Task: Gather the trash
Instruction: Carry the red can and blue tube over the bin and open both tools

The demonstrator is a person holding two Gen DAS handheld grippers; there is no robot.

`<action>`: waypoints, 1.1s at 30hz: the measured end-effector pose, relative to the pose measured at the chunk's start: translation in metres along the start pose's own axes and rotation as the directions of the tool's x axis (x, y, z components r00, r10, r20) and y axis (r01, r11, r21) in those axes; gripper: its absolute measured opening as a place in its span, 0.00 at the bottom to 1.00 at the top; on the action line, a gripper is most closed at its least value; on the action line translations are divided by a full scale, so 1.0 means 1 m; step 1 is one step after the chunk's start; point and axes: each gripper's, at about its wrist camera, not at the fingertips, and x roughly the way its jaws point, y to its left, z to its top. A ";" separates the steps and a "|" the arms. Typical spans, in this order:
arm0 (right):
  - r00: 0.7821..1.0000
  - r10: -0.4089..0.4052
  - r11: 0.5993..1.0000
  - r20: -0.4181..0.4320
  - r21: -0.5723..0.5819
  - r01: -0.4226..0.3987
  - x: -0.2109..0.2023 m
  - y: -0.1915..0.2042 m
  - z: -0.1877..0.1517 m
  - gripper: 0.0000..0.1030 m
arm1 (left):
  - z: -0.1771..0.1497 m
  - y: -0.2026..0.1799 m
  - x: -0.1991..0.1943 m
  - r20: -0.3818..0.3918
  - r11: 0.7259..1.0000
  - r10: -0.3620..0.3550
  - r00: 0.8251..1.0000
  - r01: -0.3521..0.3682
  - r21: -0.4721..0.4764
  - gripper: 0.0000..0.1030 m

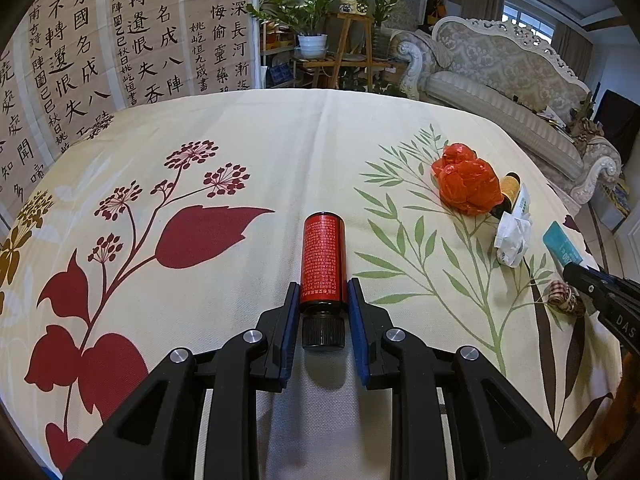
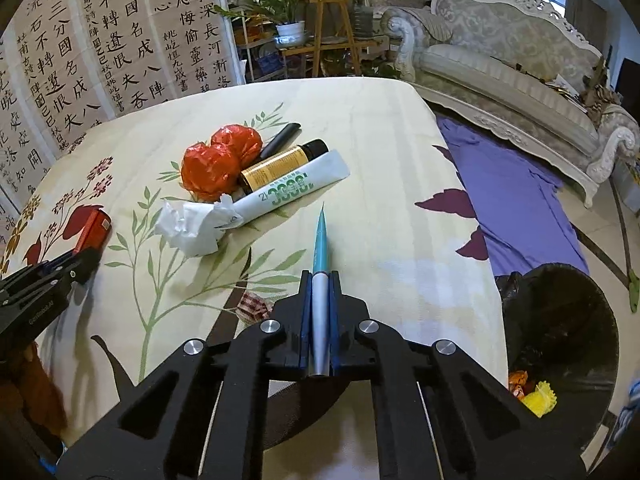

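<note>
My left gripper point(image 1: 323, 290) is shut on a red bottle point(image 1: 323, 260) with a black cap, held over the flowered tablecloth point(image 1: 240, 152). My right gripper point(image 2: 320, 280) is shut on a flattened teal and silver tube point(image 2: 320, 248), seen edge-on above the cloth. On the cloth lie crumpled red plastic point(image 2: 218, 160), a yellow-labelled bottle point(image 2: 280, 164), a white tube with green print point(image 2: 288, 190), crumpled white tissue point(image 2: 192, 226), a black pen-like item point(image 2: 280, 138) and a small checked ribbon scrap point(image 2: 252, 306). The red plastic point(image 1: 466, 184) and tissue point(image 1: 514, 240) also show in the left wrist view.
A black-lined trash bin point(image 2: 560, 328) with yellow and orange scraps stands on the floor at the table's right edge. A purple cloth point(image 2: 508, 196) lies on the floor. An ornate sofa point(image 2: 500, 48) stands beyond. A calligraphy screen point(image 1: 100, 40) and potted plants point(image 1: 312, 20) stand behind the table.
</note>
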 end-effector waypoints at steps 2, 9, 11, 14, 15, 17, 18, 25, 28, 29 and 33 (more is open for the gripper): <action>1.000 0.005 1.000 0.007 -0.001 -0.005 -0.002 0.001 0.001 0.07 | 0.001 0.000 -0.001 0.003 1.000 -0.002 1.000 0.002 0.000 0.24; 0.998 0.009 1.000 0.056 0.006 -0.009 -0.019 -0.002 0.005 0.07 | 0.000 -0.003 -0.008 0.023 1.000 -0.014 1.000 0.014 0.000 0.24; 0.998 0.005 1.000 0.065 0.009 -0.006 -0.024 -0.004 0.004 0.07 | -0.001 -0.006 -0.012 0.029 1.000 -0.027 0.999 0.027 0.002 0.24; 0.997 0.000 1.000 0.077 0.018 -0.002 -0.034 -0.009 0.000 0.07 | -0.003 -0.014 -0.019 0.042 0.999 -0.047 0.998 0.047 0.013 0.24; 0.997 -0.004 1.000 0.083 0.022 0.002 -0.038 -0.012 -0.002 0.07 | -0.004 -0.018 -0.022 0.044 0.998 -0.056 0.997 0.055 0.020 0.24; 0.996 -0.012 1.000 0.091 0.030 0.009 -0.045 -0.017 -0.007 0.07 | -0.007 -0.027 -0.027 0.050 0.997 -0.073 0.996 0.071 0.036 0.24; 0.995 -0.016 0.999 0.094 0.034 0.012 -0.048 -0.019 -0.010 0.07 | -0.009 -0.032 -0.031 0.056 0.996 -0.084 0.995 0.082 0.045 0.24; 0.990 -0.083 0.993 0.111 0.096 0.072 -0.072 -0.050 -0.033 0.07 | -0.021 -0.078 -0.048 0.068 0.977 -0.180 0.981 0.170 0.128 0.24; 0.987 -0.120 0.986 0.110 0.133 0.105 -0.081 -0.069 -0.046 0.07 | -0.025 -0.099 -0.052 0.061 0.965 -0.219 0.974 0.207 0.161 0.24; 0.985 -0.136 0.982 0.109 0.148 0.119 -0.084 -0.077 -0.051 0.07 | -0.027 -0.109 -0.053 0.055 0.959 -0.236 0.970 0.223 0.176 0.24; 0.976 -0.192 0.963 0.102 0.209 0.167 -0.097 -0.108 -0.068 0.07 | -0.031 -0.150 -0.057 0.045 0.931 -0.294 0.955 0.275 0.242 0.24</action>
